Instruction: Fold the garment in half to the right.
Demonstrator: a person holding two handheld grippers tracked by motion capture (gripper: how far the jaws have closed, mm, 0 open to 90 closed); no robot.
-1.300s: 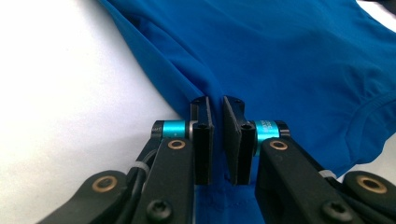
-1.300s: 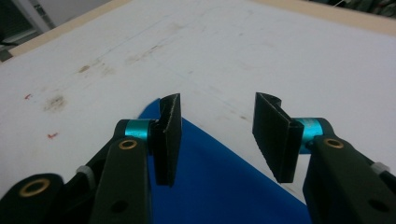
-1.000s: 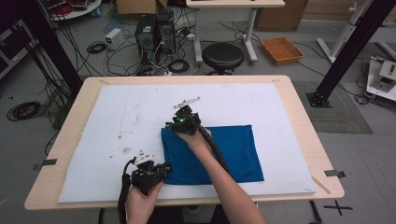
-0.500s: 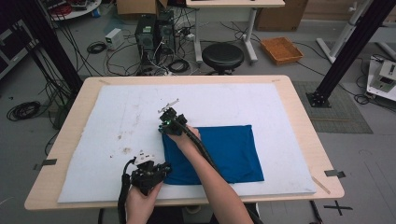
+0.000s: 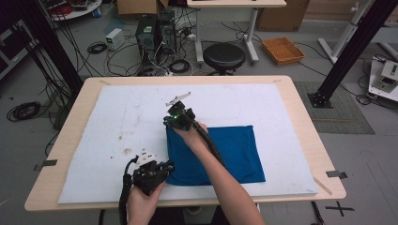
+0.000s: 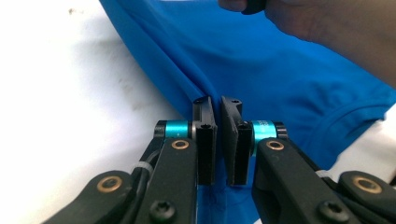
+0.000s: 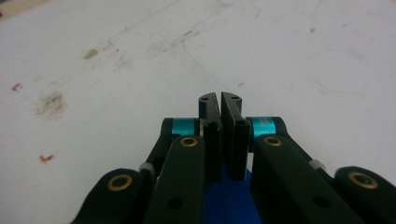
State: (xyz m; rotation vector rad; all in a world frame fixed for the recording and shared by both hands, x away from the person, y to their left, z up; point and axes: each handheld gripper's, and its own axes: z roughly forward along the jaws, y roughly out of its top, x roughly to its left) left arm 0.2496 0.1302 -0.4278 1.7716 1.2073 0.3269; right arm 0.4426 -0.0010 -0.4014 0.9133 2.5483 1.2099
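1. The left gripper (image 6: pixel 215 100) has its jaws pinched on the near left corner of the one blue cloth (image 5: pixel 234 150).
2. The right gripper (image 7: pixel 219 96) has its jaws pressed together, with blue fabric beneath them at the cloth's far left corner.
3. The cloth lies flat on the white mat (image 5: pixel 117 117), which covers the table (image 5: pixel 300 108).
4. The right gripper view shows stains on the mat.

I read this as a lab or robotics workshop. Bare grey floor (image 5: pixel 37 154) strewn with loose cables (image 5: pixel 23 110), two desktop computer towers (image 5: pixel 154 32) sitting on the floor behind my table (image 5: pixel 300 108), black metal frame posts (image 5: pixel 352 51), a round black stool (image 5: pixel 225 56), cardboard boxes (image 5: pixel 136 6), tape marks (image 5: pixel 339 206) on the floor.
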